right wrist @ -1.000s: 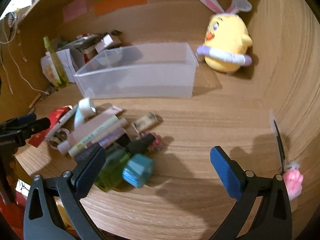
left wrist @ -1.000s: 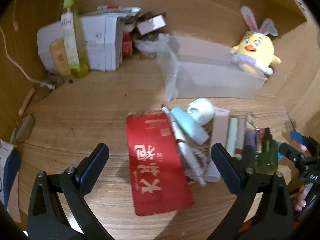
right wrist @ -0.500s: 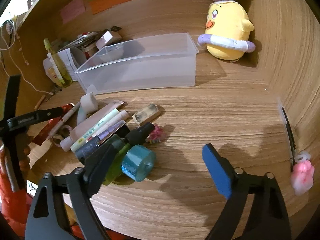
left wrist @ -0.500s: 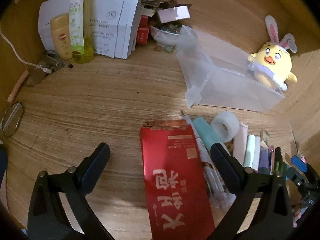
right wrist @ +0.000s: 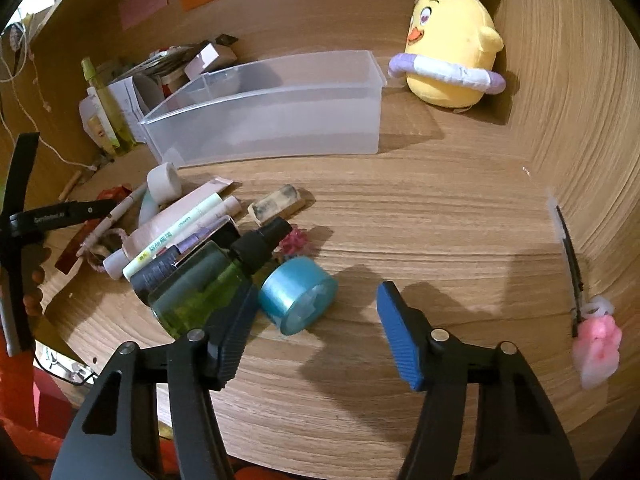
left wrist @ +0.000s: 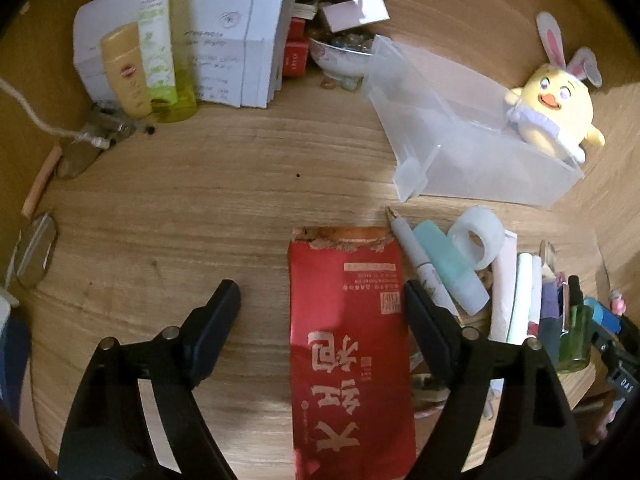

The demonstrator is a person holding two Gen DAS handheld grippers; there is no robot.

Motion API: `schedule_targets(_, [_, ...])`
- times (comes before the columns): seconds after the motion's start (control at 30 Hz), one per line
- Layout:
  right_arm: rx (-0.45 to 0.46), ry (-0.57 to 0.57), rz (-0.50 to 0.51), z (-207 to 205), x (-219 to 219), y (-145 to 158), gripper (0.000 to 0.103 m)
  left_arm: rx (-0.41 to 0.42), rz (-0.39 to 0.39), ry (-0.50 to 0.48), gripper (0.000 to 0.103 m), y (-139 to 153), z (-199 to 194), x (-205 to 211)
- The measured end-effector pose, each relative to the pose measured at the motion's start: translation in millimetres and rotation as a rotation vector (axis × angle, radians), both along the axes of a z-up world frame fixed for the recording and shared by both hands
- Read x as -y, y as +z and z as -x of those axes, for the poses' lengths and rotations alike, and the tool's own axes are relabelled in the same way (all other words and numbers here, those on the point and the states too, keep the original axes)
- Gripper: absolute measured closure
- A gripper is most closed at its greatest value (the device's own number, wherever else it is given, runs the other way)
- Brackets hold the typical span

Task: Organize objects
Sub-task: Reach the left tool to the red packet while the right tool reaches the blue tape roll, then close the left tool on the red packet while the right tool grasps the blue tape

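Left wrist view: we note the left gripper (left wrist: 320, 312) with jaws apart, just been closing, straddling the red envelope (left wrist: 348, 340), which lies flat on the desk (left wrist: 180, 208) well in front of the clear bin (left wrist: 472, 160). No pad presses on it yet. We judge it thin, light and floppy; best pinched across its long edges.

Right wrist view: the right gripper (right wrist: 316, 320) is partly open, also just been closing, around the blue tape roll (right wrist: 298, 296), in front of the bin. The roll looks rigid, light and prone to rolling; grip its flat faces.
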State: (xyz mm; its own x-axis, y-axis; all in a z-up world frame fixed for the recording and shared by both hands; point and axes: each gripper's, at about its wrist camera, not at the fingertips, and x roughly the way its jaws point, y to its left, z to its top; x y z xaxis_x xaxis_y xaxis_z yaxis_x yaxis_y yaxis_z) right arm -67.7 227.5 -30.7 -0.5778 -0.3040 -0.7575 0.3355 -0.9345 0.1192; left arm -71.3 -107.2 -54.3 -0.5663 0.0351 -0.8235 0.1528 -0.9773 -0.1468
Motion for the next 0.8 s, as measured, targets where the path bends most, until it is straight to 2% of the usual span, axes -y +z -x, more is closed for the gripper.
schedule_targets(0.07, [0.006, 0.003, 0.009, 1, 0, -1, 0.053, 0.008, 0.024, -0.021, 0.02, 0, 6, -1])
schedule_targets(0.2, [0.008, 0.004, 0.026, 3, 0, -3, 0.065, 0.028, 0.021, -0.053, 0.022, -3, 17, 0])
schedule_targets(0.27, [0.008, 0.002, 0.029, 3, 0, -3, 0.065, 0.028, 0.035, -0.064, 0.026, -3, 20, 0])
schedule_targets(0.33, [0.012, -0.002, 0.019, 6, 1, -4, 0.065, 0.024, 0.044, -0.072, 0.04, -2, 22, -1])
schedule_targets(0.4, [0.032, -0.002, 0.011, 12, 4, -6, 0.064, 0.02, 0.044, -0.076, 0.042, -1, 24, 1])
schedule_targets(0.57, [0.009, -0.008, 0.01, 20, 5, -5, 0.062, -0.006, 0.035, -0.051, 0.046, 2, 21, 8])
schedule_targets(0.6, [0.008, -0.008, 0.009, 22, 5, -6, 0.064, -0.017, 0.027, -0.045, 0.046, 4, 20, 9])
schedule_targets(0.63, [0.001, -0.015, 0.009, 24, 5, -5, 0.073, -0.031, 0.018, -0.04, 0.046, 8, 18, 10])
schedule_targets(0.73, [-0.01, -0.02, 0.005, 27, 5, -3, 0.087, -0.076, 0.017, -0.029, 0.046, 21, 14, 11])
schedule_targets(0.8, [-0.027, -0.03, 0.002, 28, 3, -1, 0.087, -0.109, 0.019, -0.027, 0.046, 32, 11, 11])
